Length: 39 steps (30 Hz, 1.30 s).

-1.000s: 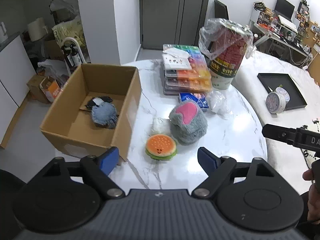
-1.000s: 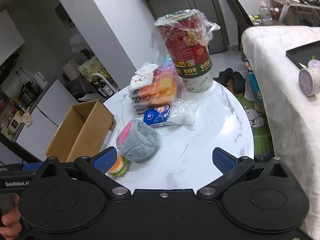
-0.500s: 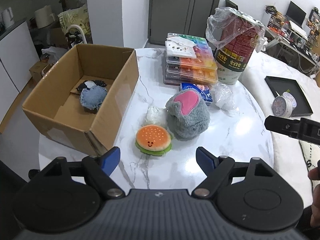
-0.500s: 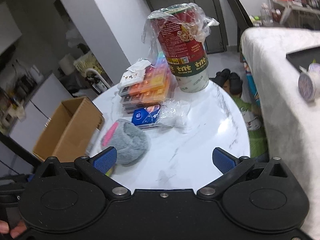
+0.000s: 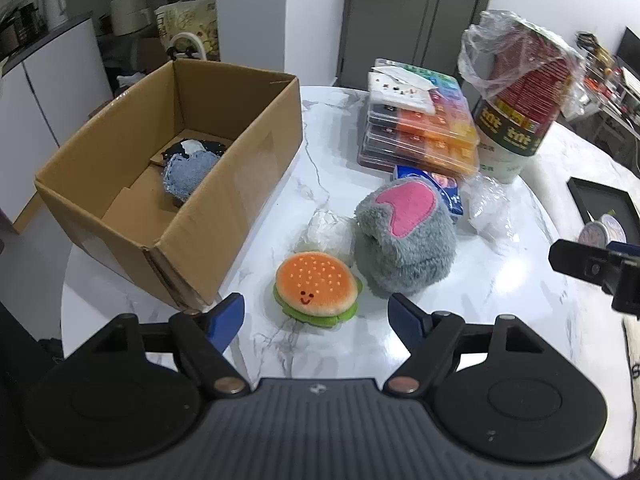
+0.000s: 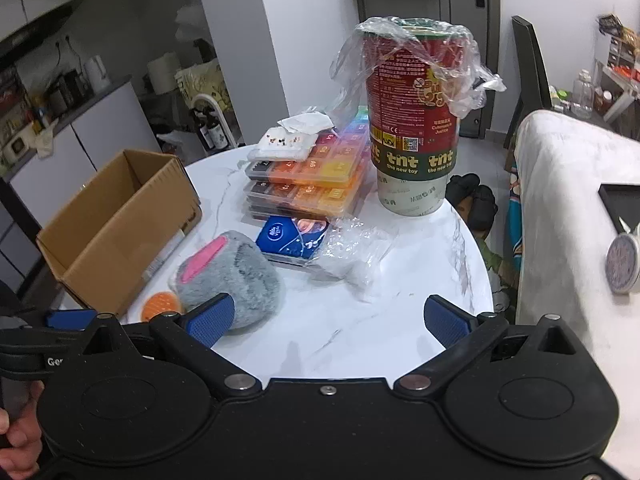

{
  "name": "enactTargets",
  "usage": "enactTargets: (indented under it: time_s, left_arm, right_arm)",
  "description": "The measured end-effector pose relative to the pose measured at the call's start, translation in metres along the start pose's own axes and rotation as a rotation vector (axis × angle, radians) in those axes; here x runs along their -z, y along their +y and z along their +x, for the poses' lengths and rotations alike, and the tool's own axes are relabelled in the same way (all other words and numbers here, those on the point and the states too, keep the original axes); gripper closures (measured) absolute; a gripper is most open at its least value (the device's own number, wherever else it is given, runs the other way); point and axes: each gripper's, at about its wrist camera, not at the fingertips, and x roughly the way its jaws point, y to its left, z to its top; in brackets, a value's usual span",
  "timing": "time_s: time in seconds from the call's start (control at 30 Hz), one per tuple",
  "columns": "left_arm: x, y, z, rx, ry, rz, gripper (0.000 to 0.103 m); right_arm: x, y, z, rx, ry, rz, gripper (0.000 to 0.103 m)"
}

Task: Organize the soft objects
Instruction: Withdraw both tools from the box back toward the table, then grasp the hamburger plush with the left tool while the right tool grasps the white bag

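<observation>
- burger toy [image 5: 316, 289] lies flat on the white marble worktop [image 5: 472, 320], just ahead of the left claw [image 5: 316, 318], between the cardboard box [image 5: 224, 216] and the grey plush [image 5: 406, 242].
- grey plush with a pink patch sits just beside the burger toy, on its right in the left wrist view; a crumpled white wrapper [image 5: 326, 230] lies behind the two.
- the box stands open on the worktop's left side, with a blue fuzzy toy [image 5: 186, 174] inside on its floor.
- left claw: jaws apart and just been closing a little, nothing between the blue pads; the burger toy is ahead of the gap, not gripped.
- right claw [image 6: 328, 318]: jaws wide apart over bare worktop, holding nothing; its left pad overlaps the grey plush in the view.
- further back: a stack of colourful plastic cases [image 6: 308, 180], a blue packet [image 6: 292, 238], a clear bag [image 6: 356, 256], and a tall red tub [image 6: 414, 120] with plastic film over its top.
</observation>
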Motion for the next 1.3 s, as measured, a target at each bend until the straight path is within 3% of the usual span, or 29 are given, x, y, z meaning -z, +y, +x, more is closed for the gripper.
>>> enactTargets:
  time_s: [0.33,0.6,1.0,1.2,1.3]
  left_arm:
    - [0.0,-0.008,0.017,-0.064,-0.017,-0.044,0.025]
    - [0.0,-0.01,0.028,-0.098,-0.022,-0.084,0.025]
    - [0.005,-0.006,0.04,-0.125,-0.004,-0.14,0.077]
    - [0.003,-0.001,0.035,-0.15,0.003,-0.174,0.091]
    - [0.004,0.001,0.031,-0.149,0.012,-0.181,0.092]
  right_arm:
    - [-0.007,-0.005,0.033,0.033,0.042,-0.063,0.008]
    - [-0.012,-0.006,0.056,0.008,0.066,-0.11,0.015]
    - [-0.017,0.0,0.08,0.037,0.063,-0.199,0.02]
    - [-0.025,0.002,0.089,0.036,0.047,-0.205,0.02]
    - [-0.029,0.002,0.093,0.046,0.029,-0.211,0.02]
